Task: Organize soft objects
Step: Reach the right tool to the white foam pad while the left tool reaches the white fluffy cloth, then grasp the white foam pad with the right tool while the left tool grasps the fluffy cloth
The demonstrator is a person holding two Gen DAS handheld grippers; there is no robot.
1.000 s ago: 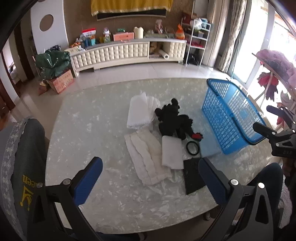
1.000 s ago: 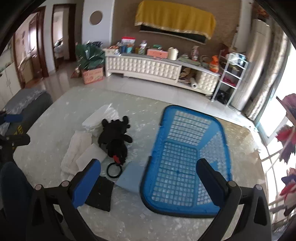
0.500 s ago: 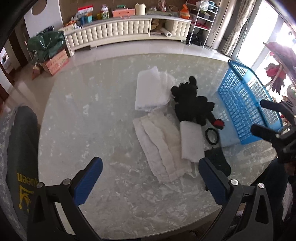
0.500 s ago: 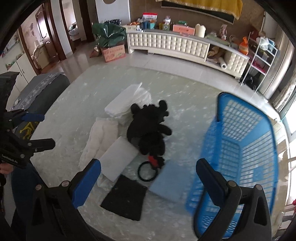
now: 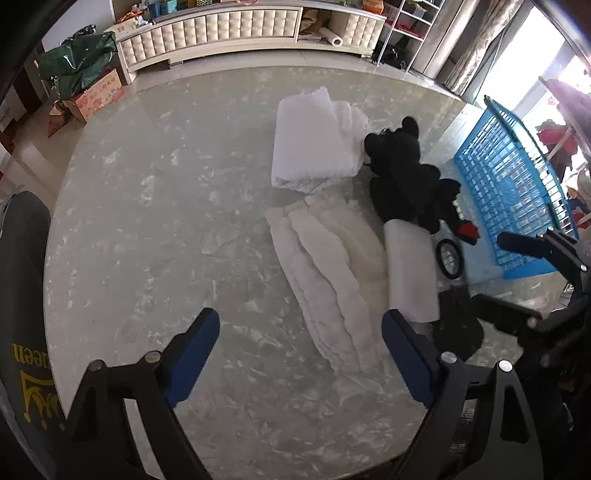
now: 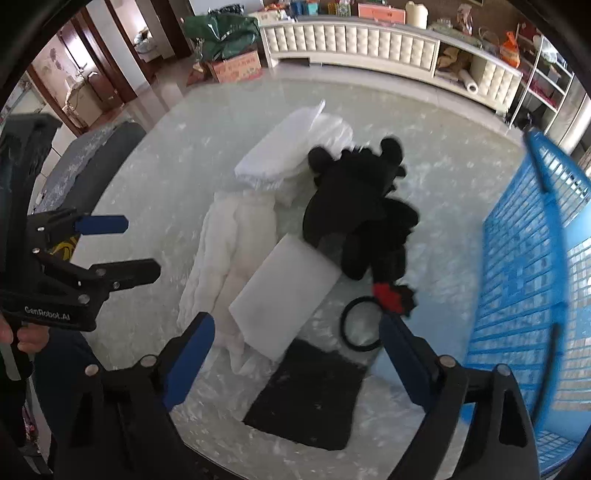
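On the round marble table (image 5: 155, 229) lie a folded white towel (image 5: 314, 144), a cream fluffy cloth (image 5: 332, 266), a white foam block (image 5: 410, 273), a black plush toy (image 5: 402, 181), a black ring (image 5: 448, 257), a black square pad (image 6: 310, 398) and a pale blue pad (image 5: 480, 258). A blue basket (image 5: 517, 195) stands at the right. My left gripper (image 5: 299, 354) is open above the near table, beside the cream cloth. My right gripper (image 6: 295, 358) is open and empty, low over the foam block (image 6: 284, 295) and black pad.
A dark chair back (image 5: 22, 295) stands at the table's left edge. A white cabinet (image 5: 240, 29), a green bag on a cardboard box (image 5: 85, 77) and shelves line the far wall. The basket also shows in the right wrist view (image 6: 535, 277).
Both grippers have moved down and forward toward the pile of soft objects. The right gripper has swung left, from over the basket to over the foam block and black pad.
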